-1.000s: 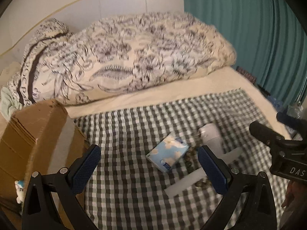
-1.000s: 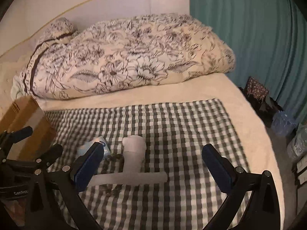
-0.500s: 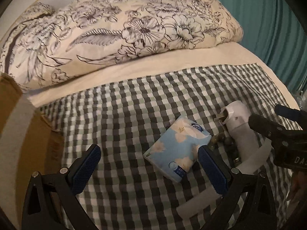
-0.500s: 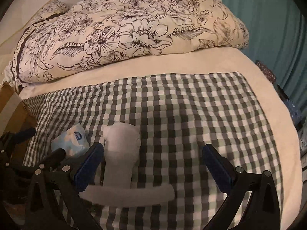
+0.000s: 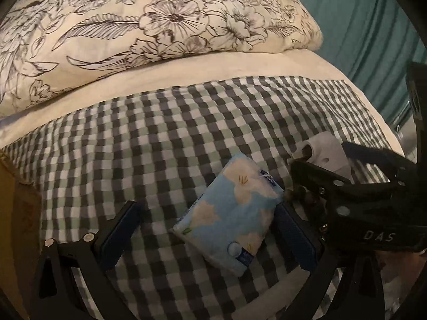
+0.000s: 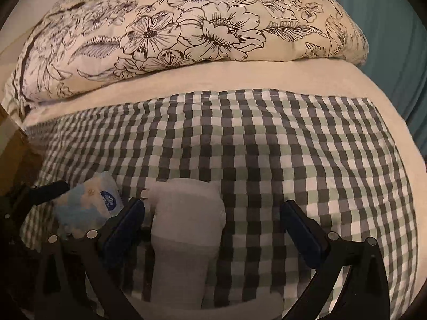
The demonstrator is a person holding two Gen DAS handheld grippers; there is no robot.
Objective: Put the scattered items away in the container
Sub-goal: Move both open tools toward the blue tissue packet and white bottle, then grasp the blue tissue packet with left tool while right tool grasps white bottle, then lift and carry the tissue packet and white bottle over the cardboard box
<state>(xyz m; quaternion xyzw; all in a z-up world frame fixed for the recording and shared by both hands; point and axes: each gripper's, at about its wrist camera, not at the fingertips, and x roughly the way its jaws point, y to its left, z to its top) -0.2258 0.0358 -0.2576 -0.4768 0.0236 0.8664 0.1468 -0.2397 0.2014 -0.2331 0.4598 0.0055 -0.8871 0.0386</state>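
Left gripper has dropped in low over the bed, fingers spread wide around the blue tissue pack, which lies flat on the checked cloth. Right beside it, the right gripper has closed the distance too, fingers open, straddling the white plug adapter. Both items look set for a grasp; 2 pickups lined up.

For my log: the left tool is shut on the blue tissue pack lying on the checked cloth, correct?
Not quite: the left tool is open, its jaws either side of the blue tissue pack, which does lie on the checked cloth; the left wrist view shows it.
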